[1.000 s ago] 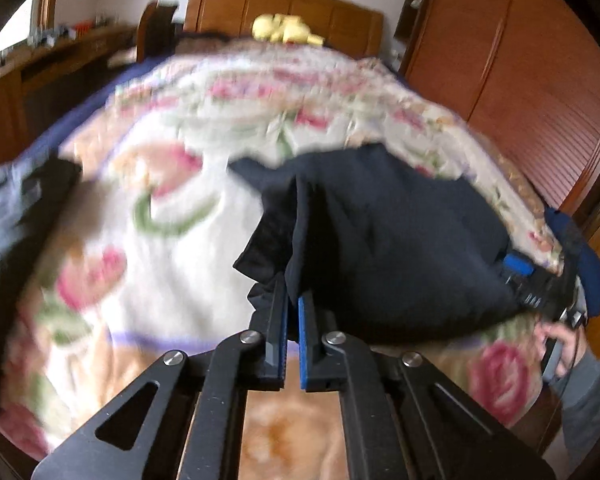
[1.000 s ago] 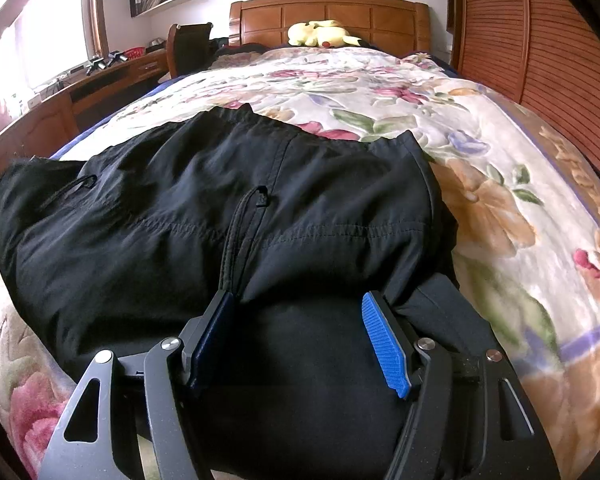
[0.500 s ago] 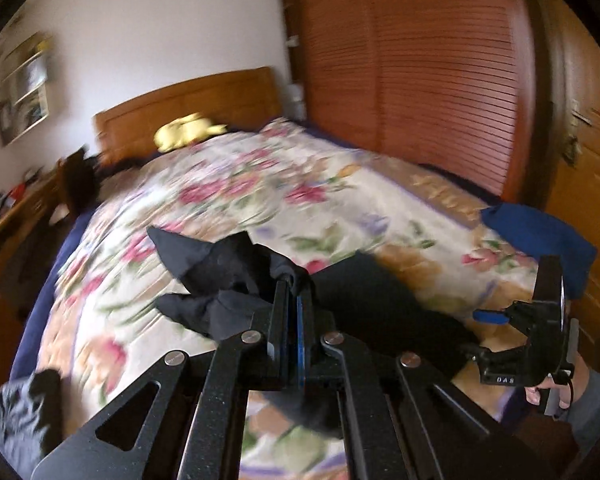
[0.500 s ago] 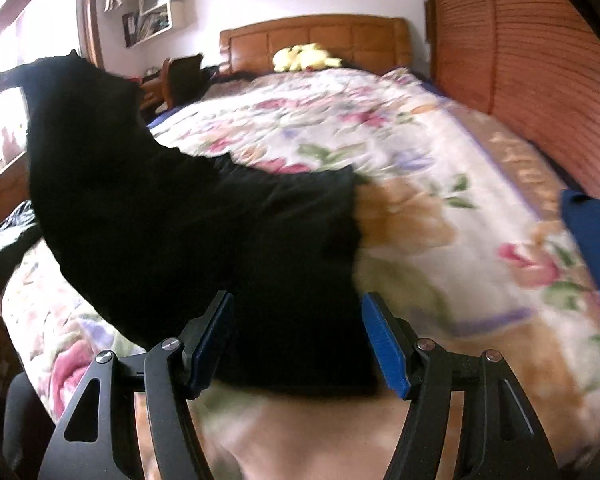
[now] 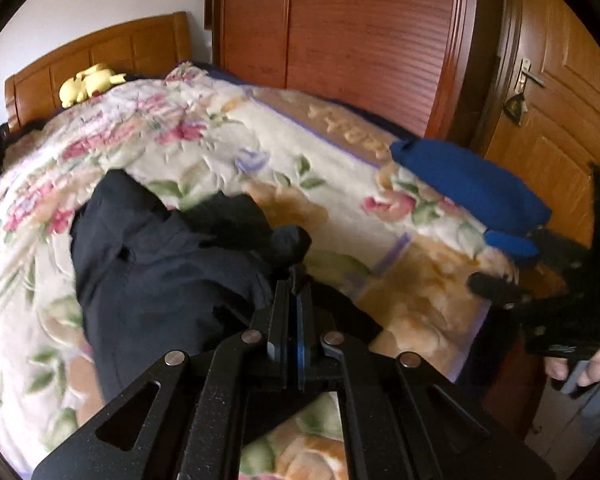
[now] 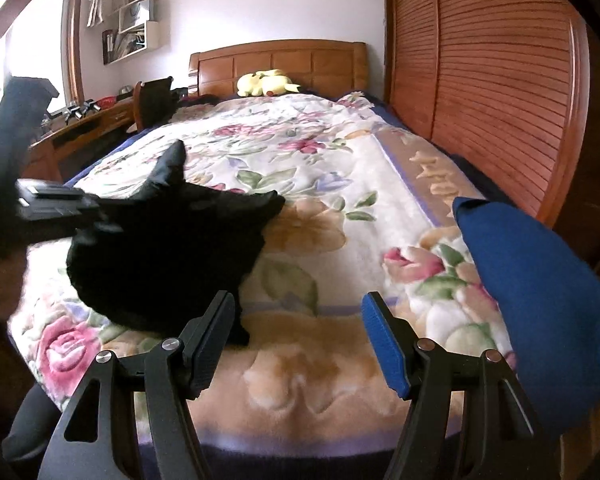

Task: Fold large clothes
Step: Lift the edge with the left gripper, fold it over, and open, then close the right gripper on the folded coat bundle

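left gripper (image 5: 294,280): jaws clamped on a fold of the black trousers (image 5: 160,272) | right gripper (image 6: 298,320): jaws wide apart, nothing between them, over the floral blanket (image 6: 340,208) | trousers: bunched on the blanket near the bed's foot | blue garment (image 6: 540,300): at the blanket's right edge

A bed with a wooden headboard (image 6: 278,62) fills the frame's middle, covered by a floral blanket (image 6: 320,184). On it lie a bunched black garment (image 6: 160,256) at centre left, a blue cloth (image 6: 540,300) at lower right, and a yellow plush toy (image 6: 266,82) at upper centre.
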The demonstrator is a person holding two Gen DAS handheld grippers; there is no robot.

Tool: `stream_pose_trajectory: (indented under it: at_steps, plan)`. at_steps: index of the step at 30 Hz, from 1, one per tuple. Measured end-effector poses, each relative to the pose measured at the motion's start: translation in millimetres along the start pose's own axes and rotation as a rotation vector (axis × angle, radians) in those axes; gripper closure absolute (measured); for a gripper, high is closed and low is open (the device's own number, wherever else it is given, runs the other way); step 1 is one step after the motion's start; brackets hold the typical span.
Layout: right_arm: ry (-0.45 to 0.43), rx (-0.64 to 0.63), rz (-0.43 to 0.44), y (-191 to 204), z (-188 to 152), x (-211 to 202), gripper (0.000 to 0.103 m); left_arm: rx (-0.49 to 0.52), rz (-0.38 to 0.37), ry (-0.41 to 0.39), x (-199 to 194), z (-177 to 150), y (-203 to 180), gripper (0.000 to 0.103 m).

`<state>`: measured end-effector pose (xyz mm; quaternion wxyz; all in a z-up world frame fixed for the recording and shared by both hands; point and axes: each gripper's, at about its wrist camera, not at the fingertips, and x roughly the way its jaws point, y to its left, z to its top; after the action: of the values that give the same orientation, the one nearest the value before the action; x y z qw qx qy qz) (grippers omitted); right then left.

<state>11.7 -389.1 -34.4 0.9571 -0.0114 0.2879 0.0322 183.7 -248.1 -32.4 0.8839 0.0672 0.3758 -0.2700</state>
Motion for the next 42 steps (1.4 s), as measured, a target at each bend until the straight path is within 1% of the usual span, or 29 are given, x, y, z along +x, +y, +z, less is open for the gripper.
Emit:
stream_pose_trajectory:
  at_steps: [2, 7, 8, 9, 10, 11, 12, 14, 16, 17, 18, 20, 23, 27, 30, 32, 34, 35, 36, 37, 38, 39, 40, 42]
  plan:
    - [0.003, 0.0, 0.006, 1.8, -4.1, -4.3, 0.035, -0.009, 0.01, -0.001, 2.9, -3.5, -3.0, 0.1]
    - [0.003, 0.0, 0.033, -1.3, -1.4, -8.7, 0.035, -0.012, 0.018, -0.01, -8.8, -3.5, -2.5, 0.099]
    - [-0.002, 0.0, 0.04, 1.3, 1.9, -8.0, 0.035, -0.016, 0.013, -0.017, -13.7, -4.0, 0.6, 0.095]
    - [-0.007, 0.002, 0.045, 2.6, 4.1, -8.3, 0.035, -0.026, -0.007, -0.029, -21.1, -4.0, 4.7, 0.089]
    - [-0.012, 0.006, 0.054, 2.8, 6.2, -6.6, 0.035, -0.039, -0.028, -0.045, -29.5, -4.4, 9.7, 0.087]
    - [-0.018, 0.008, 0.062, 5.8, 9.4, -6.1, 0.035, -0.047, -0.035, -0.055, -35.0, -4.9, 13.5, 0.078]
    - [-0.025, 0.005, 0.068, 8.9, 13.2, -4.7, 0.035, -0.055, -0.03, -0.073, -46.4, -6.5, 19.4, 0.07]
    - [-0.035, -0.009, 0.078, 16.0, 21.8, -2.0, 0.035, -0.063, -0.023, -0.1, -62.4, -9.9, 28.8, 0.068]
    - [-0.042, -0.022, 0.089, 23.6, 30.4, 2.4, 0.035, -0.068, -0.016, -0.118, -77.7, -14.1, 40.7, 0.061]
    - [-0.044, -0.029, 0.098, 27.7, 35.2, 4.8, 0.035, -0.068, 0.001, -0.126, -85.6, -16.8, 48.0, 0.054]
    - [-0.046, -0.034, 0.108, 31.9, 40.9, 8.1, 0.035, -0.071, 0.017, -0.135, -89.4, -18.7, 53.4, 0.042]
    - [-0.045, -0.036, 0.129, 38.7, 50.8, 16.8, 0.035, -0.083, 0.053, -0.159, -98.8, -23.4, 68.1, 0.031]
    - [-0.039, -0.038, 0.165, 52.2, 63.5, 30.8, 0.035, -0.109, 0.095, -0.171, -108.0, -30.9, 94.3, 0.029]
    - [-0.006, -0.04, 0.204, 68.7, 75.3, 53.3, 0.035, -0.14, 0.121, -0.179, -112.7, -39.5, 122.1, 0.027]
    - [0.018, -0.032, 0.236, 73.9, 79.5, 63.8, 0.035, -0.151, 0.129, -0.176, -110.7, -45.0, 138.0, 0.027]
    - [0.047, -0.028, 0.262, 79.6, 80.1, 72.6, 0.035, -0.156, 0.127, -0.168, -107.3, -48.7, 145.7, 0.027]
    - [0.101, -0.026, 0.278, 82.1, 74.7, 83.8, 0.035, -0.162, 0.128, -0.159, -104.0, -53.8, 151.1, 0.027]
    - [0.121, -0.026, 0.289, 82.4, 73.7, 87.2, 0.039, -0.163, 0.127, -0.154, -102.6, -55.8, 152.8, 0.027]
    - [0.14, -0.032, 0.306, 84.2, 70.1, 90.4, 0.05, -0.161, 0.125, -0.149, -100.4, -58.2, 154.2, 0.027]
    - [0.154, -0.041, 0.314, 86.4, 67.8, 92.0, 0.056, -0.159, 0.126, -0.147, -99.6, -58.6, 153.8, 0.027]
    - [0.163, -0.054, 0.321, 87.7, 64.4, 92.7, 0.075, -0.155, 0.127, -0.144, -98.7, -59.5, 154.2, 0.027]
    - [0.168, -0.062, 0.329, 88.4, 62.1, 92.5, 0.091, -0.149, 0.131, -0.14, -96.9, -61.2, 153.4, 0.027]
    - [0.164, -0.073, 0.329, 89.8, 61.9, 91.7, 0.093, -0.146, 0.131, -0.139, -96.7, -61.9, 154.1, 0.027]
    - [0.131, -0.107, 0.298, 91.1, 59.7, 83.2, 0.096, -0.14, 0.134, -0.138, -95.8, -64.7, 153.3, 0.027]
